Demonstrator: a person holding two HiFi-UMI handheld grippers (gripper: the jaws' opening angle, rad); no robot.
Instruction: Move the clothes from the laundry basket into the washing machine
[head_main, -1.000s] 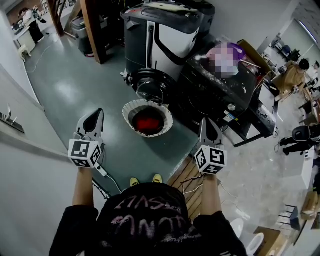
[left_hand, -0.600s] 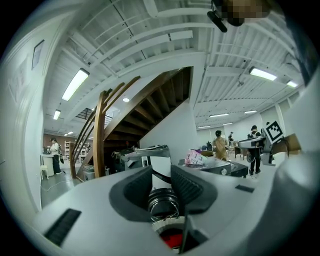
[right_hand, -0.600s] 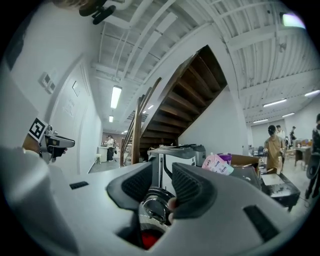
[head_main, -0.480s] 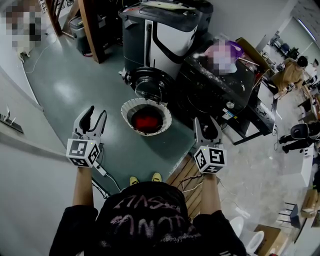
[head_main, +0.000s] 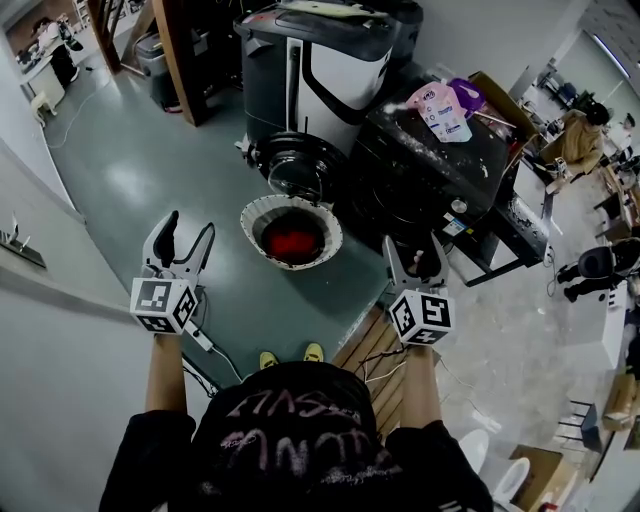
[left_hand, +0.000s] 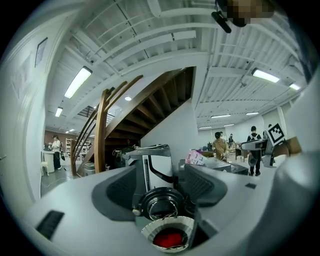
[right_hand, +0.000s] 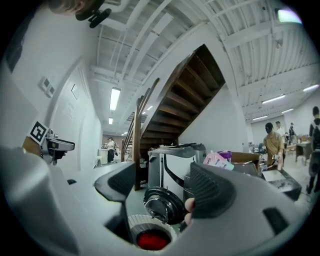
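A white laundry basket (head_main: 252, 213) stands on the floor with red clothes (head_main: 291, 241) inside it. Behind it is the grey and white washing machine (head_main: 330, 65), its round door (head_main: 293, 165) swung open just over the basket. My left gripper (head_main: 186, 233) hovers left of the basket and my right gripper (head_main: 413, 250) right of it, both apart from it. Both have just been opening their jaws and stand open with nothing between them. The left gripper view frames the basket (left_hand: 150, 231) and clothes (left_hand: 169, 240) between its jaws; the right gripper view also shows the clothes (right_hand: 151, 241).
A dark workbench (head_main: 440, 185) with a pink bag (head_main: 447, 108) stands right of the machine. A wooden stair post (head_main: 185, 60) rises at the back left. A wooden pallet (head_main: 375, 360) lies by my right foot. People (head_main: 585, 135) work at the far right.
Both grippers' jaws went from shut to wide open. Neither hand moved, and the basket and clothes stayed put.
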